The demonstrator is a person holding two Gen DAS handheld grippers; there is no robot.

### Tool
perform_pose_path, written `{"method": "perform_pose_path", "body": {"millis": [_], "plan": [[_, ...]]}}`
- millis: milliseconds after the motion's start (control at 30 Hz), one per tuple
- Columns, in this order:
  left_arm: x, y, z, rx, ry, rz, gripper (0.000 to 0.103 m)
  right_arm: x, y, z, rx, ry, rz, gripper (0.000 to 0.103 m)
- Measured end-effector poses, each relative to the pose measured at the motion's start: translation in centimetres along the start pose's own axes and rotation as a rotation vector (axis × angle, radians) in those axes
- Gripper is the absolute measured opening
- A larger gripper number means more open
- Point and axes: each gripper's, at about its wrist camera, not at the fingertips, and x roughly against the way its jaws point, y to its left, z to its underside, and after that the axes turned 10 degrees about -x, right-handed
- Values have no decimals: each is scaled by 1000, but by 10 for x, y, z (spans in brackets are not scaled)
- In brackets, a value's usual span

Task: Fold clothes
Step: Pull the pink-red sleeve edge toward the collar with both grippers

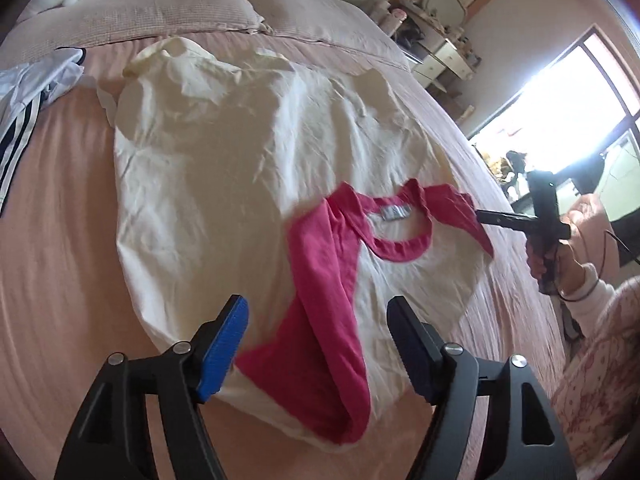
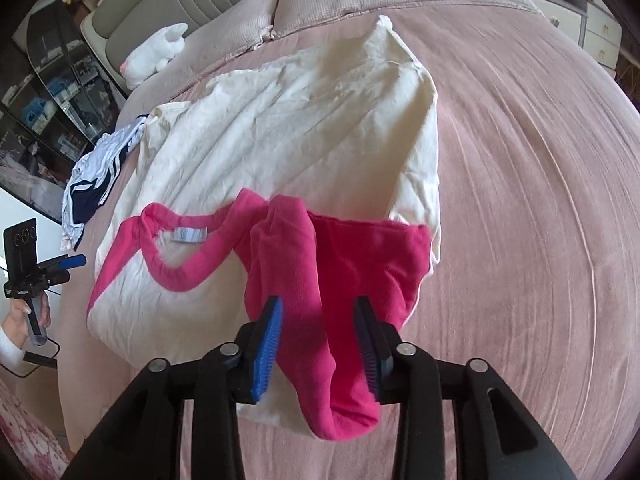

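Note:
A cream T-shirt (image 1: 224,168) with pink sleeves and a pink collar (image 1: 400,244) lies flat on the pink bed, collar toward me; it also shows in the right wrist view (image 2: 304,120). My left gripper (image 1: 318,320) is open, hovering over one pink sleeve (image 1: 324,320) that is folded in over the body. My right gripper (image 2: 318,320) is open around the other pink sleeve (image 2: 348,320), not clamped on it. The right gripper also shows in the left wrist view (image 1: 486,216) at the shirt's shoulder. The left gripper shows in the right wrist view (image 2: 76,261).
A white and navy striped garment (image 1: 24,104) lies at the bed's left side, also in the right wrist view (image 2: 96,176). Pillows (image 1: 132,12) and a white plush toy (image 2: 154,54) sit at the headboard. A dresser (image 1: 444,56) and a bright window (image 1: 568,108) stand to the right.

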Motion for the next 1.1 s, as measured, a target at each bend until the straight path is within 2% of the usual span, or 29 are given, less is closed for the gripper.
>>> {"method": "perform_pose_path", "body": {"millis": [133,167,200,233,267,400,533,567,633,800,867,900,1000,1067,1100], "plan": [[-53,4,-21,-38,155,-81,71,-30,16,-15,57,11,20,46],[-59,-1,-22,-63,149,-81,69,-37,18,-17,58,16,13,40],[-65,-7,-23,-89,140,-80,52,-41,21,-17,61,12,10,30],[-64,-14,-25,-112,105,-84,38,-44,26,-16,79,13,11,12],[-63,-18,-25,-122,92,-102,28,-47,32,-15,97,15,13,6],[-54,-27,-22,-133,54,-161,24,-50,50,-13,187,-20,32,5],[-44,-28,-18,-148,51,-272,23,-60,55,-21,206,-42,68,5],[-41,-28,-17,-154,53,-299,18,-58,56,-22,212,-63,82,5],[-36,-28,-16,-159,51,-330,15,-55,57,-25,213,-89,105,5],[-24,-21,-14,-146,33,-345,15,-56,59,-26,232,-28,132,5],[-16,-23,-20,-107,-36,-221,15,-43,55,-27,199,-26,109,6],[-17,-31,-23,-132,-57,-158,15,-30,52,-28,161,-57,75,6],[-40,-62,-30,-282,-11,-74,16,-6,51,-25,105,-124,-17,13],[-41,-56,-31,-267,0,-108,16,-22,67,-15,194,-47,-34,28],[-42,-53,-32,-257,5,-127,16,-34,75,-10,251,-6,-18,28]]}}
